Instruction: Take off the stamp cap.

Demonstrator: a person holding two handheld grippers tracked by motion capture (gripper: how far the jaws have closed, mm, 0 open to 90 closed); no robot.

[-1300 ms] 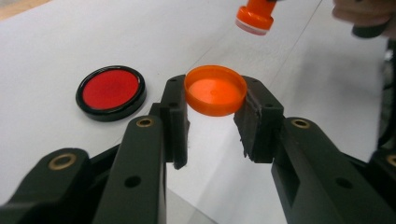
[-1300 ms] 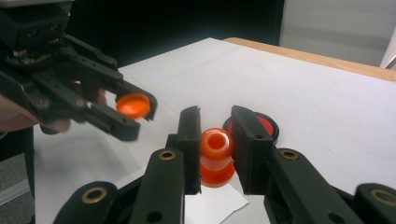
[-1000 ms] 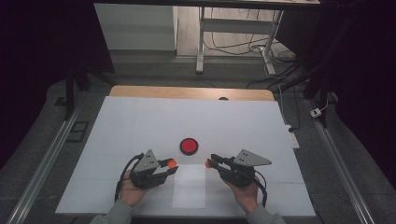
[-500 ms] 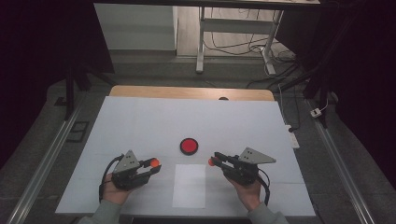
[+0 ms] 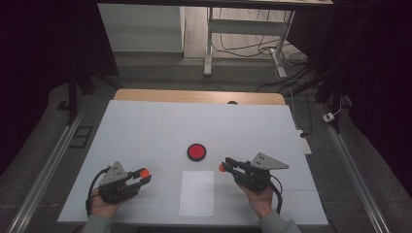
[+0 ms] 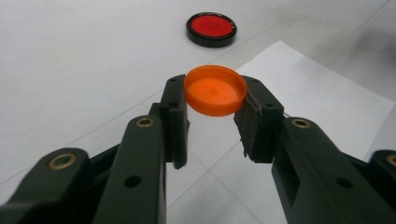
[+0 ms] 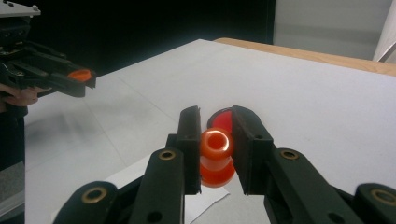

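**Two orange pieces, one in each hand-held gripper**

There are two hand-held grippers, two orange pieces, one red disc and one sheet of paper; the left hand-held gripper (image 5: 142, 175) is closed on one orange cap (image 6: 215, 90), pinched at its sides between the two black jaws; the cap lies flat, its open hollow facing up, and it is round, so it has no long side; the right hand-held gripper (image 5: 224, 165) is closed tight on one small orange bottle (image 7: 216, 156); its long side runs up and down between the jaws, with the round mouth at the top, tipped toward the camera on that gripper; both pieces are held just above the surface (image 5: 145, 131), near its front edge, the cap toward the left corner and the bottle nearer the middle; the white sheet of paper (image 5: 197, 193) lies between the two grippers at the front edge; the red disc with a black rim (image 5: 197, 151) lies flat near the middle of the surface, just behind the paper; the surface is white with a wooden strip along its far edge; the room around is dark, with a grey floor, cables and metal table legs behind.
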